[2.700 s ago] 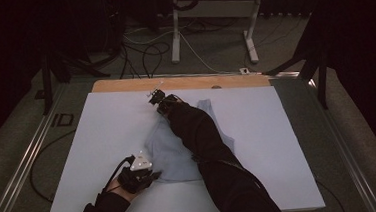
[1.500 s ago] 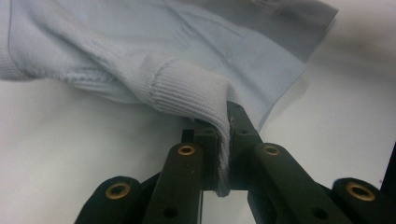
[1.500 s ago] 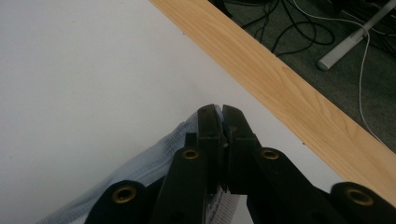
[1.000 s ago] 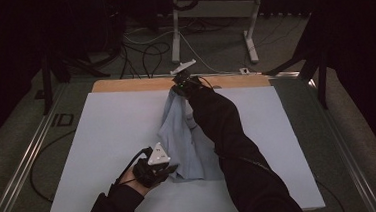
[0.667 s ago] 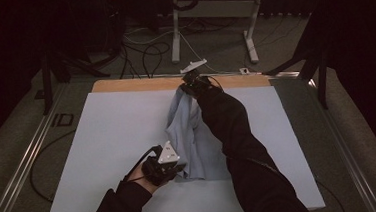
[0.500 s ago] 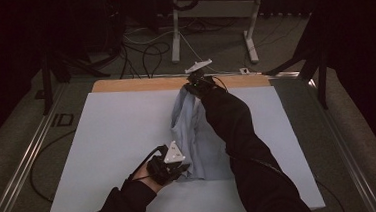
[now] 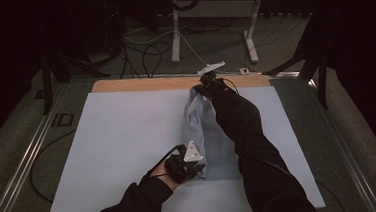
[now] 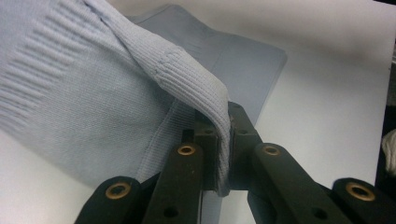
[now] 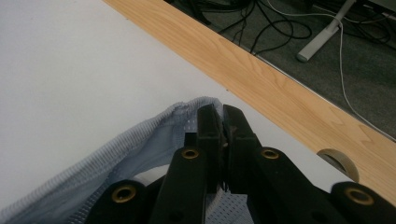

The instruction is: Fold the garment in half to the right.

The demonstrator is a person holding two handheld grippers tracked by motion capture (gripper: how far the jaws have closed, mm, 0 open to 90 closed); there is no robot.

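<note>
Near the front edge of the table [image 7: 108, 141], the left gripper [image 7: 193, 167] has its jaws clamped on the ribbed hem of a pale blue knit garment [image 7: 208, 134], as its own view shows [image 8: 223, 140]. The garment runs away across the white top as a long strip, probably held taut for straightening or folding. At the far end, by the wooden edge [image 9: 280, 79], the right gripper [image 7: 206, 88] pinches the other edge, jaws together on cloth [image 9: 222, 126]. No containers are on the table.

Right sleeve [image 7: 248, 132] hides garment's [image 7: 202, 130] right edge
</note>
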